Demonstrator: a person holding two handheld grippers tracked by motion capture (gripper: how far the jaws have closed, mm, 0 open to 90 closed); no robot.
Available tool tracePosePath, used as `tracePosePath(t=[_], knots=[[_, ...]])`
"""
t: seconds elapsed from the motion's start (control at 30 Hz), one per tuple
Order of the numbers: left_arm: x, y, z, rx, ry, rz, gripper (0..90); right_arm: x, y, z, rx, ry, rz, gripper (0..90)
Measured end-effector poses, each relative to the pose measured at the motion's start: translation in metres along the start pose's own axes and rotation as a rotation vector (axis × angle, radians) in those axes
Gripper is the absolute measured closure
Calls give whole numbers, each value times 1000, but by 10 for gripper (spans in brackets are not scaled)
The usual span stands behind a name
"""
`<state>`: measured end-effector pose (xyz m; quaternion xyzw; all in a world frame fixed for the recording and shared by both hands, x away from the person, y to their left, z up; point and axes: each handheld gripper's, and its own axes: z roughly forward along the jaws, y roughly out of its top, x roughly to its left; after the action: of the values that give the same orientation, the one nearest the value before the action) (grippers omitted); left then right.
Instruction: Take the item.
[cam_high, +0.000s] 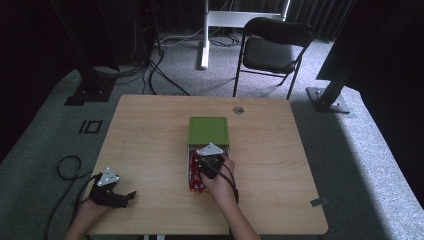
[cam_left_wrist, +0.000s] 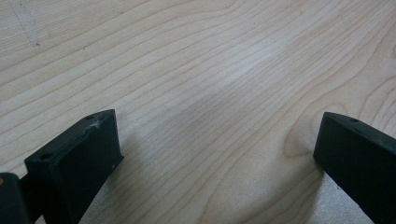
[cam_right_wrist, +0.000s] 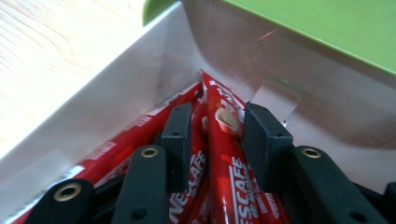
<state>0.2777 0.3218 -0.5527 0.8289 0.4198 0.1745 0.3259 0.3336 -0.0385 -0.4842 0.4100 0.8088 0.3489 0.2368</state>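
Right gripper view, sachets: red Nescafé stick sachets (cam_right_wrist: 231, 154) lie lengthwise in an open white box (cam_right_wrist: 107, 107), tips toward the far inner wall.
Gripped sachet: one stick (cam_right_wrist: 224, 121) runs up between the two black jaws; both pads stand close at its sides, and whether they press on it cannot be told.
Right gripper (cam_right_wrist: 217, 123): jaws narrowed to a small gap about that stick, the other sticks passing beneath and to the left.
Box edges: the left wall rises just beside the left jaw; the far wall and a clear flap (cam_right_wrist: 280, 100) stand near ahead of the right jaw; little free room inside.
Lid: a green lid (cam_right_wrist: 327, 28) overhangs the far end of the box.
High view, placement: box and green lid (cam_high: 208, 131) sit at the centre of the wooden table (cam_high: 150, 135); the right gripper (cam_high: 210, 165) is over the box's near half.
Open room: bare tabletop lies on all sides of the box, widest to the left.
Left gripper (cam_left_wrist: 217, 140): jaws spread wide over bare wood, nothing between them; in the high view it rests at the table's near left corner (cam_high: 112, 192), well apart from the box.
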Motion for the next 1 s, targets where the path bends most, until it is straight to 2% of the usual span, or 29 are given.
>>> tracePosePath(t=[0.1,0.23,0.33,0.5,0.67,1.0], knots=[[0,0,0,0,0,0,14,2,1,3,8,-19,-12,661],[0,0,0,0,0,0,14,1,2,6,33,-26,-28,784],[0,0,0,0,0,0,14,0,1,6,33,-18,-28,795],[0,0,0,0,0,0,14,-4,2,0,8,38,12,798],[0,0,0,0,0,0,14,-6,1,-6,4,83,30,798],[0,0,0,-1,1,0,14,-10,3,-25,-48,113,59,798]])
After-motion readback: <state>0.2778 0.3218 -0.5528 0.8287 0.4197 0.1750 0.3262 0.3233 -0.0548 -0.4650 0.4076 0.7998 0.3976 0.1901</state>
